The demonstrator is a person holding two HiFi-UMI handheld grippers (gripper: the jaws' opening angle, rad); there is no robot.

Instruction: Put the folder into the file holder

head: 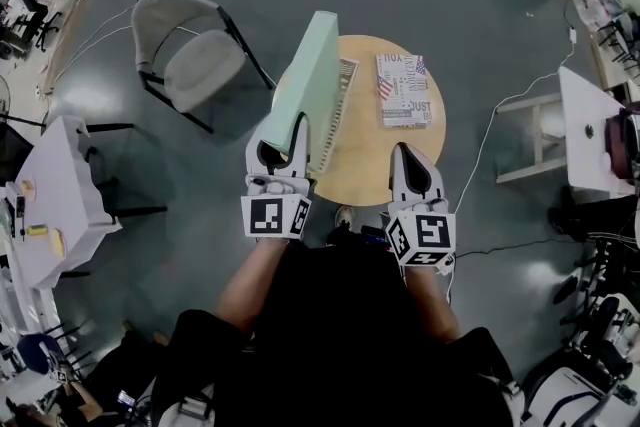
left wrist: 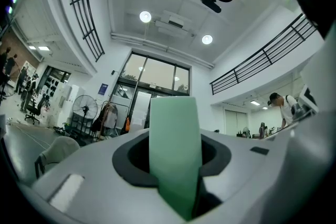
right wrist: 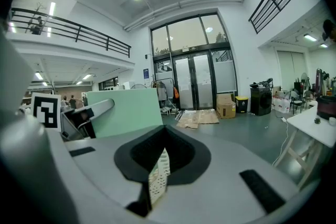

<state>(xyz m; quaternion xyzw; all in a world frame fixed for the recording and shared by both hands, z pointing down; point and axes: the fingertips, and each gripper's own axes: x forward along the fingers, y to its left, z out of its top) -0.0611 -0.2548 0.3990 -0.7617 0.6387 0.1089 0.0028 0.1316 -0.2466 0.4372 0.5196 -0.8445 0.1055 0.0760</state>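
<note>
**Head view:** A person stands at the near edge of a round table (head: 365, 177), a gripper in each hand. The left gripper (head: 292, 130) pinches the near corner of a green folder (head: 305, 75). The folder is held on edge and tilted above the tabletop's left edge, just left of the file holder (head: 342, 110), which sits left of centre. Whether folder and holder touch cannot be told. A magazine (head: 403, 90) lies toward the right edge. The right gripper (head: 405, 153) hovers over the near right edge, apart from both magazine and holder. Open floor rings the table, with a chair (head: 195, 60) off its far left and a cable (head: 490, 145) off its right.

**Left gripper view:** The jaws clamp the folder, which rises from the slot between them. Beyond it are only glass doors (left wrist: 157, 81) and a high ceiling.

**Right gripper view:** The jaws are drawn close, leaving a narrow slot in which a pale dotted sliver shows. Whether it is pinched or merely seen through the slot cannot be told. The folder's broad face stands to the left, held by the left gripper. Ahead, bare floor runs to flattened cardboard (right wrist: 197, 117).
</note>
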